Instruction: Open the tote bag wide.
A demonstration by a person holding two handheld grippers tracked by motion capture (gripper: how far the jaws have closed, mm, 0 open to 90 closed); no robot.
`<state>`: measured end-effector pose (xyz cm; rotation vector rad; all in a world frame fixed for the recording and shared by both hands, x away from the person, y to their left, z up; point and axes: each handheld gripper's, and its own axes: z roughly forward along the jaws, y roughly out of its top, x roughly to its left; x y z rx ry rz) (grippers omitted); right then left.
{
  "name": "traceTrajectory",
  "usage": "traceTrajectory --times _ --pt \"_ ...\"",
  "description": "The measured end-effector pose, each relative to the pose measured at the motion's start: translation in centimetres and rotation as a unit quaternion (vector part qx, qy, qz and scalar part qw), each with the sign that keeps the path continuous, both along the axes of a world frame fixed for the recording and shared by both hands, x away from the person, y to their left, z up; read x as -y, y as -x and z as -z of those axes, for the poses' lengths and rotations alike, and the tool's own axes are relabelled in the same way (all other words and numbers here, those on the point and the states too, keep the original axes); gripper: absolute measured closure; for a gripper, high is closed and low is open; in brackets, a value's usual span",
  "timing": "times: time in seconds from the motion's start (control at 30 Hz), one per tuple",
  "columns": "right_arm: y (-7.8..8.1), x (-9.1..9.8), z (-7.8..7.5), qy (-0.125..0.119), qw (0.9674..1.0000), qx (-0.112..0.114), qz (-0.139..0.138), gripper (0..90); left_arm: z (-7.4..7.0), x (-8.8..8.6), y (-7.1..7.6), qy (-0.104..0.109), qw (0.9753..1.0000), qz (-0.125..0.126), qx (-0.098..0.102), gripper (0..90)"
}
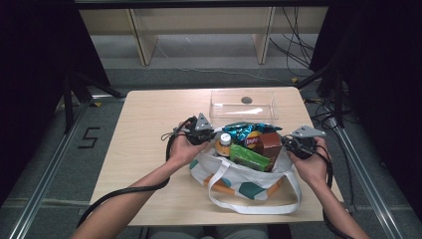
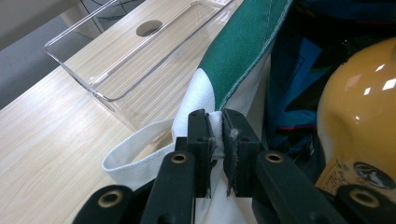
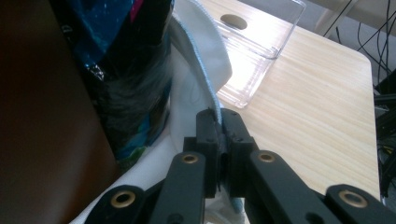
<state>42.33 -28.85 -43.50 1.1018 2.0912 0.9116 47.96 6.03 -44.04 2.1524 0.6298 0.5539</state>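
A white tote bag (image 1: 244,181) with teal and orange spots lies on the wooden table (image 1: 149,129), its straps trailing toward the front edge. Inside are a yellow bottle (image 1: 224,145), a blue snack bag (image 1: 242,130), a chip bag (image 1: 254,142), a green packet (image 1: 248,157) and a brown box (image 1: 271,144). My left gripper (image 1: 208,137) pinches the bag's left rim; its own view shows the gripper (image 2: 218,140) shut on white cloth beside the bottle (image 2: 359,121). My right gripper (image 1: 291,145) holds the right rim, the gripper (image 3: 220,135) shut on the bag's edge (image 3: 205,70).
A clear plastic tray (image 1: 243,103) with a round hole in its floor stands just behind the bag. Bare tabletop stretches to the left. Cables trail off the right side and wooden furniture legs stand on the floor beyond the table.
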Motion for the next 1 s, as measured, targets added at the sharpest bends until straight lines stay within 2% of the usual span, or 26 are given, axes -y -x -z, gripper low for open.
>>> traceTrajectory --times 0.13,0.27,0.33,0.4,0.47,0.5,0.53,0.67,0.77,0.8,0.83,0.93,0.97,1.0 --pt "0.0 0.0 0.1 -0.002 1.0 -0.004 0.0 87.7 0.1 0.1 0.0 0.002 1.0 -0.003 -0.003 81.2" --pt "0.1 0.0 0.2 -0.006 0.9999 -0.015 0.005 87.5 0.0 0.1 0.0 0.0 1.0 0.001 0.001 81.1" --pt "0.1 0.0 0.2 -0.005 0.9999 -0.014 0.002 87.4 0.0 0.1 0.1 0.003 1.0 -0.002 -0.002 81.0" --pt "0.0 0.2 0.1 -0.002 0.9999 -0.01 -0.004 86.4 -0.1 0.0 0.1 -0.003 1.0 0.003 0.003 80.9" --pt "0.1 0.1 -0.1 -0.012 0.9998 -0.013 0.002 83.2 -0.2 0.0 0.2 0.004 1.0 -0.002 0.001 80.6" --pt "0.1 0.1 -0.2 -0.019 0.9998 -0.002 0.006 81.9 -0.4 -0.2 0.2 0.001 1.0 0.003 0.005 80.2" --pt "0.2 0.1 -0.5 -0.023 0.9997 -0.01 0.008 80.7 -0.5 -0.2 0.3 0.003 1.0 -0.002 0.0 80.0" --pt "0.5 0.2 -1.3 -0.05 0.9985 0.005 0.02 74.0 -1.0 -0.6 0.4 0.01 0.9999 -0.004 0.008 76.7" --pt "0.6 0.5 -1.9 -0.057 0.9981 0.018 0.017 69.5 -1.5 -1.1 0.4 0.005 0.9999 -0.011 0.01 71.6" --pt "0.6 0.5 -2.2 -0.062 0.9978 0.017 0.019 68.1 -1.6 -1.2 0.5 0.008 0.9998 -0.014 0.01 69.1" --pt "0.6 0.6 -2.4 -0.063 0.9975 0.026 0.019 66.6 -1.8 -1.4 0.5 0.011 0.9998 -0.015 0.011 67.6" --pt "1.0 0.6 -3.2 -0.093 0.9947 0.032 0.03 61.9 -2.4 -1.8 0.9 0.02 0.9994 -0.022 0.019 60.4" --pt "1.0 0.8 -3.6 -0.086 0.9951 0.042 0.024 61.1 -2.6 -1.9 1.0 0.026 0.9991 -0.023 0.022 58.4" --pt "1.1 0.7 -3.8 -0.101 0.9933 0.044 0.033 60.5 -2.9 -2.2 1.2 0.031 0.9989 -0.026 0.024 56.0"
